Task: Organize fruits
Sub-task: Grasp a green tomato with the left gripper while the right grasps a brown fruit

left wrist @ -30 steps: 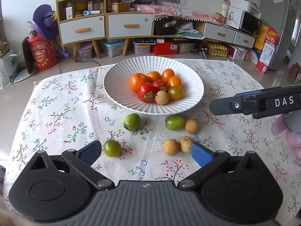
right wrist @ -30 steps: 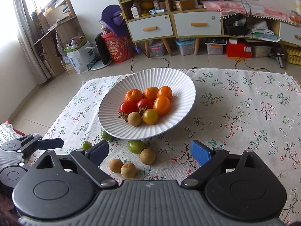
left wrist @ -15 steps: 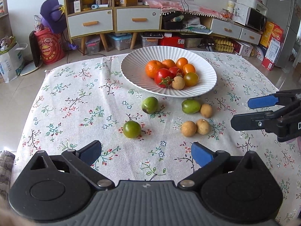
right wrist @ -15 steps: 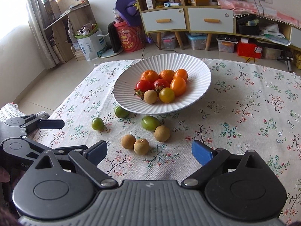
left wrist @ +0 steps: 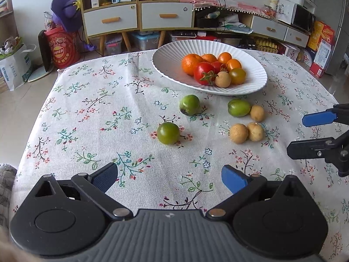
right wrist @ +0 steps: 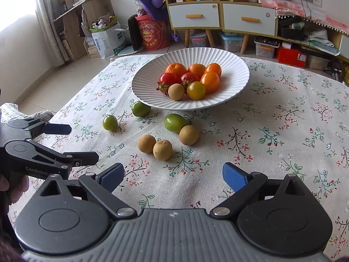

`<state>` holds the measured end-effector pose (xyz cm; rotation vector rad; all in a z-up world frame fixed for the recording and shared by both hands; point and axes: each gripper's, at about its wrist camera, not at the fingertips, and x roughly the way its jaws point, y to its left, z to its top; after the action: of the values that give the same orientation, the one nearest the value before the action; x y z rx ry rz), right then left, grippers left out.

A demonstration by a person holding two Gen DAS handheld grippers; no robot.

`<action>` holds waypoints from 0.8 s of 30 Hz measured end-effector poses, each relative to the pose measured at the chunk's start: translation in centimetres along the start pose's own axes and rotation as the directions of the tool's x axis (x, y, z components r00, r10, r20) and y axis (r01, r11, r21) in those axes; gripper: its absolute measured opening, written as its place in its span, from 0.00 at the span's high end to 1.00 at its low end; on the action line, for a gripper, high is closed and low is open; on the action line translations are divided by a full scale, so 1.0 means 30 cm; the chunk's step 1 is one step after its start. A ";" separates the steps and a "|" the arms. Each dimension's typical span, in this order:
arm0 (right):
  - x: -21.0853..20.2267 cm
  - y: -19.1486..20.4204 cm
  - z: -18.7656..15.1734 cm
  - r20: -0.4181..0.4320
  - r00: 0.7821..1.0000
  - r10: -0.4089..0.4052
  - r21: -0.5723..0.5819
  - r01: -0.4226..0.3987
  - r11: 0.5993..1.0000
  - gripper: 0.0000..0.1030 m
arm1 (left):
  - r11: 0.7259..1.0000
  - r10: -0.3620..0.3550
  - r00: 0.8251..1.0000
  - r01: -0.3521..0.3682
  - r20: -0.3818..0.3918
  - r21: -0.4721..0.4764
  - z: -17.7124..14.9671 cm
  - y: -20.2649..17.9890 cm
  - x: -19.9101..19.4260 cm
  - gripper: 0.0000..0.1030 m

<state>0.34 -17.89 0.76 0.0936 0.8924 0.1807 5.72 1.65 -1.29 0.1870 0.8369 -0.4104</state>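
Note:
A white ribbed plate (left wrist: 168,59) (right wrist: 235,65) on the floral cloth holds oranges, red tomatoes, a yellow tomato and a longan. On the cloth in front of it lie three green fruits, one round (left wrist: 168,133) (right wrist: 110,122), and three tan longans (left wrist: 238,133) (right wrist: 162,150). My left gripper (left wrist: 170,178) is open and empty, near the table's front edge, short of the round green fruit. My right gripper (right wrist: 173,176) is open and empty, just short of the longans. Each gripper shows in the other's view (left wrist: 305,135) (right wrist: 76,144).
The floral tablecloth (left wrist: 98,113) covers the table. Past the far edge are floor, a drawer cabinet (left wrist: 139,17), a red drum (left wrist: 63,48), bags and boxes. A hand holds the left gripper at the left edge of the right wrist view (right wrist: 13,187).
Both grippers have drawn back from the plate and toward the table's near edge; the fruits sit farther off in both views. No fruit has moved. Both stay open.

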 end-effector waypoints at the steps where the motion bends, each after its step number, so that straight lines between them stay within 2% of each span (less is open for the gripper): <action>1: 0.008 0.002 -0.003 -0.003 1.000 -0.010 -0.013 0.010 1.000 0.06 | 1.000 0.004 1.000 -0.004 -0.001 0.006 -0.005 0.001 0.013 0.04; 4: 0.024 0.001 -0.013 0.007 0.999 -0.053 -0.041 0.053 0.998 0.06 | 1.000 0.022 1.000 -0.022 -0.014 0.013 -0.020 0.003 0.050 0.04; 11: 0.044 -0.054 -0.017 0.039 0.992 -0.121 -0.012 0.122 0.992 0.09 | 1.000 0.009 0.998 -0.009 0.062 -0.006 -0.034 0.006 0.057 0.04; 18: 0.088 -0.056 -0.013 0.034 0.989 -0.146 -0.033 0.147 0.989 0.13 | 1.000 -0.001 0.992 0.001 0.127 -0.001 -0.038 -0.001 0.076 0.03; 24: 0.099 -0.042 0.001 0.062 0.988 -0.139 -0.047 0.142 0.989 0.17 | 1.000 0.003 0.989 -0.003 0.146 -0.007 -0.021 -0.011 0.090 0.03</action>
<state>2.34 -18.53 -1.69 -0.0115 0.8316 0.0687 6.77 0.81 -3.72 0.1506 0.6941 -0.4135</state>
